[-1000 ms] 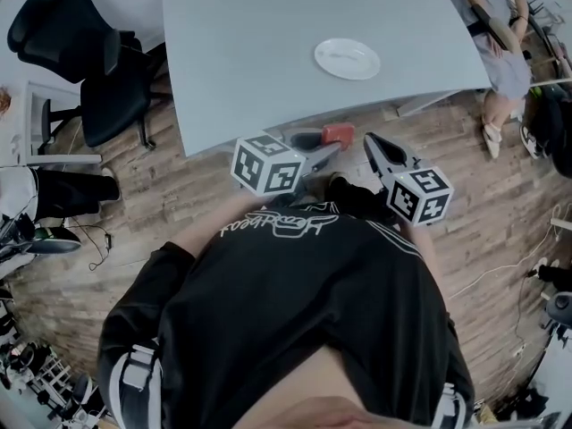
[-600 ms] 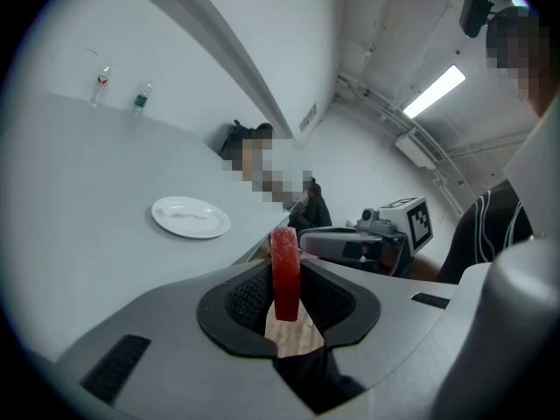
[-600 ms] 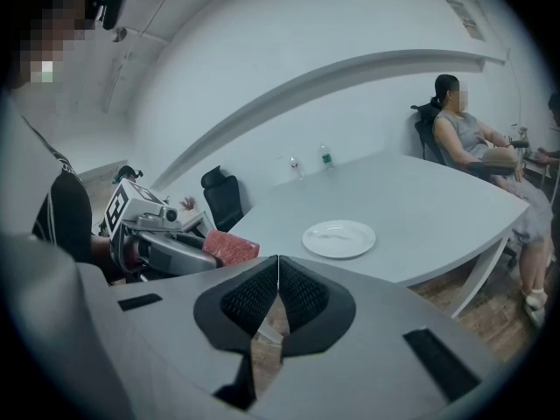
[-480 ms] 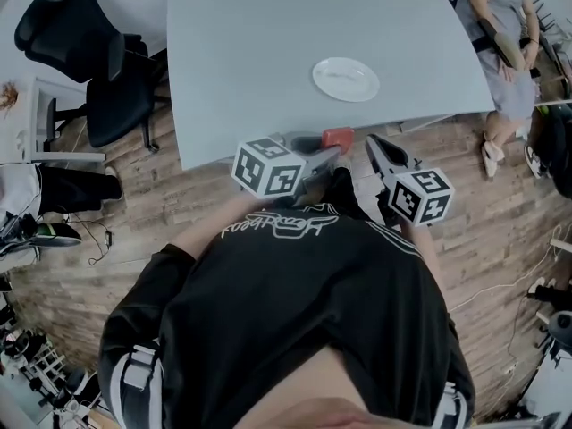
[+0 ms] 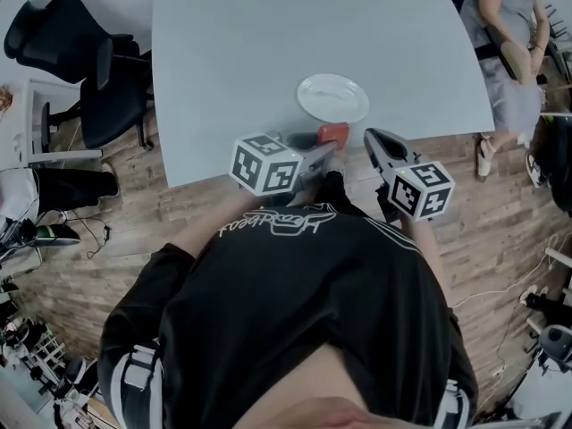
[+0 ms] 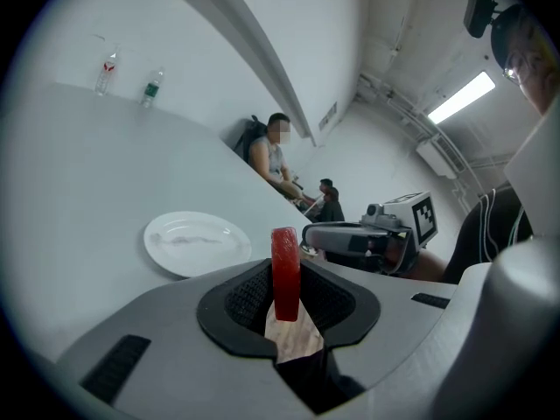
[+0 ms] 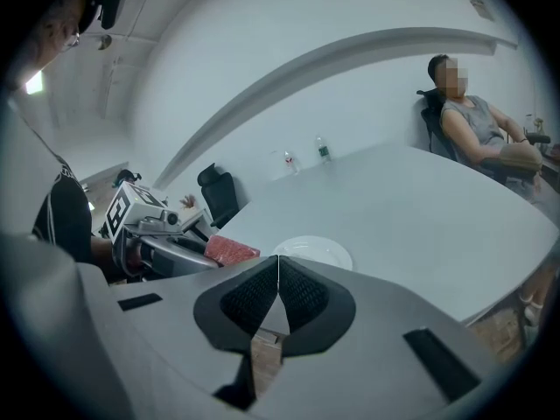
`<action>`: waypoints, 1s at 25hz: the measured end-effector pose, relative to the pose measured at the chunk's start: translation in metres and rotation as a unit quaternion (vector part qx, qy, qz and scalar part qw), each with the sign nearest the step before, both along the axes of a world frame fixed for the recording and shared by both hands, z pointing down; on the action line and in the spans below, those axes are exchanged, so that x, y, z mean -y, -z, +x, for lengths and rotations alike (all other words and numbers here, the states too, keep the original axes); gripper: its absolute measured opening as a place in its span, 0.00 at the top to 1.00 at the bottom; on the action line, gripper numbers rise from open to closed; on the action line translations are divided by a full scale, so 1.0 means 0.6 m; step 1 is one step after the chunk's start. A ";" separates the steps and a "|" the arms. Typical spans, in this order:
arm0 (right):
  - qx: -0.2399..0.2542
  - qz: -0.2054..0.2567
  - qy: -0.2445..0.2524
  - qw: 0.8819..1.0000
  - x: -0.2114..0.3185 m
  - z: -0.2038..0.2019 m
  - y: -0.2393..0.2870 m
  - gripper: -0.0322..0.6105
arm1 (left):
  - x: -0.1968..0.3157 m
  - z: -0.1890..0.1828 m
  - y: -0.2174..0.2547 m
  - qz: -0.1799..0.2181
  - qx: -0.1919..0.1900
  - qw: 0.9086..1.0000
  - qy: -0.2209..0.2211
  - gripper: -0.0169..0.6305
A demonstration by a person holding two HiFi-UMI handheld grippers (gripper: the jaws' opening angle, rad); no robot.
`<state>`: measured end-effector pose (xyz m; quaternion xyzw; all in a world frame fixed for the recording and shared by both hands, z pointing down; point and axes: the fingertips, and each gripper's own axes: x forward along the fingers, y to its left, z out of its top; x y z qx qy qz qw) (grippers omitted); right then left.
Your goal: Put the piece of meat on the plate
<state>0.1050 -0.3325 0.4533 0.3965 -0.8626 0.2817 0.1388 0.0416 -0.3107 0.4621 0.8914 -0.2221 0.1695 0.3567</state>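
A red slab of meat (image 5: 335, 134) is pinched upright in my left gripper (image 5: 327, 148), right at the near edge of the grey table (image 5: 268, 52). In the left gripper view the meat (image 6: 284, 272) stands between the dark pads, and the white plate (image 6: 197, 242) lies just beyond it to the left. That plate (image 5: 332, 98) is empty and sits close behind the meat in the head view. My right gripper (image 5: 374, 141) hangs beside the left one with its jaws shut on nothing (image 7: 277, 280); the meat (image 7: 231, 250) and plate (image 7: 313, 252) show in front of it.
A black office chair (image 5: 85, 65) stands left of the table. A seated person (image 5: 509, 52) is at the table's right end. Two small bottles (image 6: 127, 75) stand at the table's far side. Wooden floor (image 5: 500, 231) lies below me.
Both grippers have moved forward to the table's near edge, the meat still held in the left. The plate now lies just beyond the meat.
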 end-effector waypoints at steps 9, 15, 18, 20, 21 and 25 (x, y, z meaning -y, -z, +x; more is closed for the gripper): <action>0.000 -0.017 0.018 1.000 0.074 0.007 -0.021 0.94 | 0.069 0.010 -0.025 -0.021 0.005 1.000 0.016 0.83; -0.001 -0.028 0.023 0.999 0.098 0.014 -0.039 0.94 | 0.102 0.016 -0.038 -0.024 0.013 0.999 0.024 0.83; -0.004 -0.034 0.026 0.999 0.105 0.015 -0.050 0.94 | 0.116 0.015 -0.046 -0.028 0.014 0.999 0.031 0.83; -0.005 -0.039 0.028 0.999 0.109 0.015 -0.056 0.94 | 0.122 0.013 -0.053 -0.029 0.019 0.999 0.034 0.83; -0.006 -0.040 0.029 0.999 0.110 0.015 -0.059 0.94 | 0.125 0.012 -0.056 -0.030 0.021 0.999 0.036 0.83; -0.006 -0.044 0.032 0.999 0.115 0.023 -0.066 0.94 | 0.137 0.016 -0.068 -0.035 0.029 0.998 0.047 0.83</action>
